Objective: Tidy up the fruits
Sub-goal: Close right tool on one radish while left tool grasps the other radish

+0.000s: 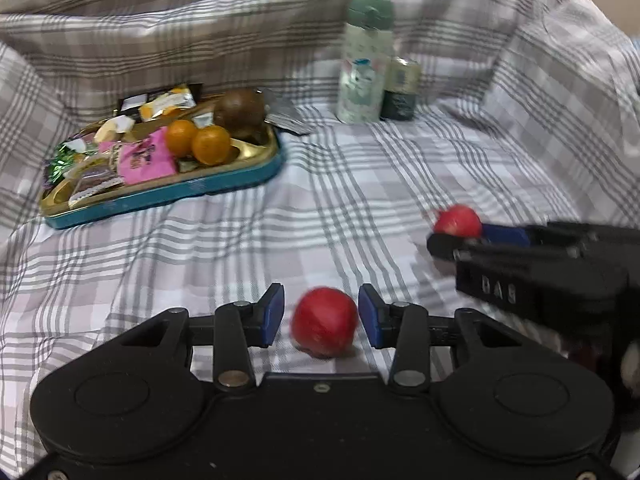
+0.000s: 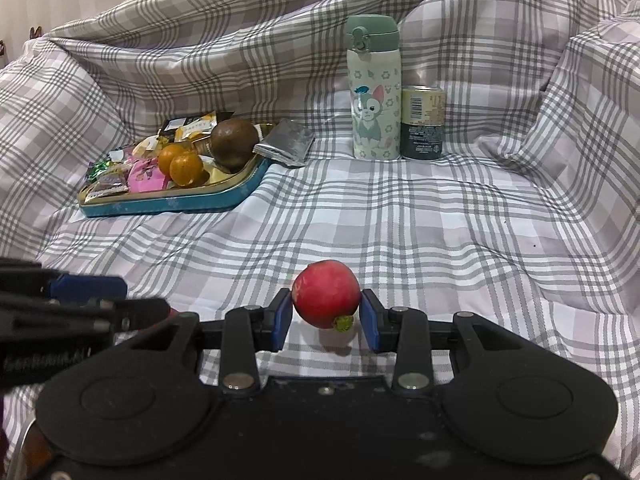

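Two red fruits lay apart on the plaid bedsheet (image 2: pixel 440 220): one (image 1: pixel 324 322) sat untouched between the released left tongs (image 1: pixel 321 316), while the right tongs (image 2: pixel 326 318) were clenched on the other (image 2: pixel 326 294), green stem downward.

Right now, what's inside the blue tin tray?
Blue tin tray holds two orange fruits, a brown round fruit and wrapped snacks. Whatever lies beneath them is covered.
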The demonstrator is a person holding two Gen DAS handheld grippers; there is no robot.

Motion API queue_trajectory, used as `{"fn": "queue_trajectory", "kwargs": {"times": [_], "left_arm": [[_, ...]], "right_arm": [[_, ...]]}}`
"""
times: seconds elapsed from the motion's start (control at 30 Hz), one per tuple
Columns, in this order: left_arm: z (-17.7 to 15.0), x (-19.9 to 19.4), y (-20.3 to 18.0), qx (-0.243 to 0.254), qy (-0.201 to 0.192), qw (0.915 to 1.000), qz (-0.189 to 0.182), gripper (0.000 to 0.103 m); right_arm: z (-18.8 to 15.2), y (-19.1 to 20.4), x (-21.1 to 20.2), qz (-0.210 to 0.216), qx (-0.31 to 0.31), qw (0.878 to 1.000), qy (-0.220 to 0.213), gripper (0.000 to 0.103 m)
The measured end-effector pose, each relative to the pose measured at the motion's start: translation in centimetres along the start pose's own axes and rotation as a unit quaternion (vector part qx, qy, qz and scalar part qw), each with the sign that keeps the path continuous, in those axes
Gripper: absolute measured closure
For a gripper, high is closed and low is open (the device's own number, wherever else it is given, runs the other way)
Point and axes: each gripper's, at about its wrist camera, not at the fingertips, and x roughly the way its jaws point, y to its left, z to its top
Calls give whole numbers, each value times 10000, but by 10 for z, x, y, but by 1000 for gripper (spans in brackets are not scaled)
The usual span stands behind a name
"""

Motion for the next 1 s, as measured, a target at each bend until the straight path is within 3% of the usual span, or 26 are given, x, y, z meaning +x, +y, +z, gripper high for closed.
{"fn": "queue_trajectory", "kwargs": {"times": [0.13,0.37,0.57,0.73,1.0], "left_arm": [[-5,7,-9,268,55,9995,162,53],[-5,16,-9,298,123,9994,148,49],[-5,24,-11,285,192,9992,211,52],[-3,24,-2,-107,246,9995,144,52],[-3,5,10,-543,347,9969,454,53]], "right_arm": [[1,-2,0,-13,102,9999,7,65],[0,-2,2,-5,65,10000,25,65],[0,-2,3,-14,42,10000,57,65],[-1,-1,6,-71,-11,9999,98,65],[-3,2,8,-156,-166,9997,78,65]]}}
